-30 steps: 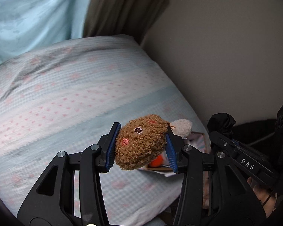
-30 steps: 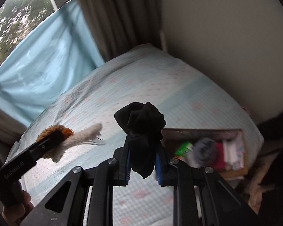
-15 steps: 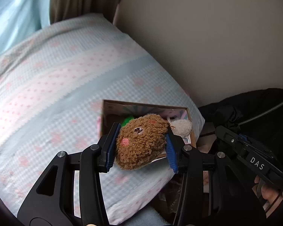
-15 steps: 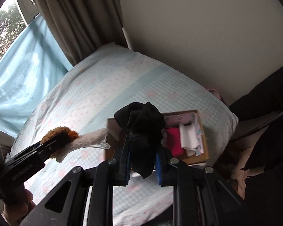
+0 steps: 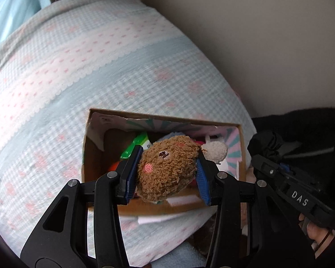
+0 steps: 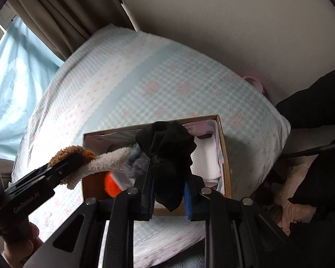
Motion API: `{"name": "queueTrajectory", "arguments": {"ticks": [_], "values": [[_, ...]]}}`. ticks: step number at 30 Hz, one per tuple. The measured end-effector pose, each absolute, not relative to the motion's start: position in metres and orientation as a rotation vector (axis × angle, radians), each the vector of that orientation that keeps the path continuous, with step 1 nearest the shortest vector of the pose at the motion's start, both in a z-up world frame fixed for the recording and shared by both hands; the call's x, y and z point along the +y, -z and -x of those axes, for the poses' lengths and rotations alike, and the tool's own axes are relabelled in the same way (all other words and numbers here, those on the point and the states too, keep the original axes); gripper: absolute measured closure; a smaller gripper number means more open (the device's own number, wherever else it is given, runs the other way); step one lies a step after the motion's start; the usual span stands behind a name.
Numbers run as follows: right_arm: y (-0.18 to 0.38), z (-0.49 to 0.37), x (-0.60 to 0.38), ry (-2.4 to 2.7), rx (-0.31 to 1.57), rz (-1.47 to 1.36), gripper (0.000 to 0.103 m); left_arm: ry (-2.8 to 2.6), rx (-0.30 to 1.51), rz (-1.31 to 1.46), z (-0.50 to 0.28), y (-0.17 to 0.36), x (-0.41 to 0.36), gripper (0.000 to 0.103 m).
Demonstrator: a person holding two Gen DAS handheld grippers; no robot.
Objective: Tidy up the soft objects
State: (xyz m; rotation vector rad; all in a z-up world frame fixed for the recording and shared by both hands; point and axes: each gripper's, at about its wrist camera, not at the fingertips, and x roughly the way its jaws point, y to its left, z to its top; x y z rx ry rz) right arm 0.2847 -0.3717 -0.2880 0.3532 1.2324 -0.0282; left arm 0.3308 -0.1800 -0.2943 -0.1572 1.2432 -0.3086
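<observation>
1. The brown plush toy — curly fur, a pink cheek patch, a cream ear sticking out to one side — is clamped between the blue pads of the left gripper, its jaws part-way apart and pressing on the toy's sides. It hangs just above the open cardboard box, over the box's near half.
2. The black cloth, bunched and drooping, is pinched in the right gripper; the jaws are nearly together with only the fabric between them. It hangs over the middle of the same box.
3. In the right wrist view the left gripper comes in from the left edge, the toy's cream ear reaching over the box's left wall.
4. Inside the box lie a green item, something orange, a grey fuzzy piece and folded white cloth towards the right end — the lining is pink and teal.
5. The box sits on a bed with a pale blue checked cover dotted with pink, close to the bed's near edge and right-hand corner.
6. A beige wall and brown curtains stand behind the bed.
</observation>
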Motion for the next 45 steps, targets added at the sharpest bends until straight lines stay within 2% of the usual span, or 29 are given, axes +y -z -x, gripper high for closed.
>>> {"name": "queueTrajectory", "arguments": {"ticks": [11, 12, 14, 15, 16, 18, 20, 32, 39, 45], "values": [[0.345, -0.32, -0.382, -0.04, 1.373, -0.347, 0.084, 0.16, 1.344, 0.145, -0.363, 0.34, -0.179, 0.061], [0.348, -0.321, -0.383, -0.038, 1.383, -0.348, 0.084, 0.152, 1.347, 0.134, -0.363, 0.341, -0.179, 0.057], [0.353, -0.322, -0.386, -0.037, 1.401, -0.359, 0.083, 0.164, 1.368, 0.122, -0.364, 0.343, -0.181, 0.04], [0.355, -0.323, -0.389, -0.039, 1.408, -0.37, 0.076, 0.166, 1.379, 0.116, -0.363, 0.344, -0.182, 0.018], [0.357, -0.323, -0.391, -0.037, 1.414, -0.39, 0.07, 0.164, 1.387, 0.104, -0.362, 0.345, -0.182, 0.003], [0.359, -0.325, -0.394, -0.031, 1.417, -0.406, 0.028, 0.177, 1.391, 0.074, -0.357, 0.347, -0.184, 0.0], [0.36, -0.325, -0.398, -0.024, 1.411, -0.422, 0.014, 0.175, 1.409, 0.031, -0.353, 0.352, -0.187, 0.0], [0.354, -0.319, -0.401, -0.017, 1.409, -0.462, 0.014, 0.172, 1.385, 0.007, -0.338, 0.343, -0.186, 0.0], [0.319, -0.303, -0.392, -0.001, 1.331, -0.444, 0.014, 0.209, 1.289, -0.005, -0.323, 0.295, -0.18, 0.0], [0.262, -0.276, -0.376, 0.032, 1.215, -0.381, 0.014, 0.251, 1.178, -0.001, -0.299, 0.234, -0.167, 0.0]]}}
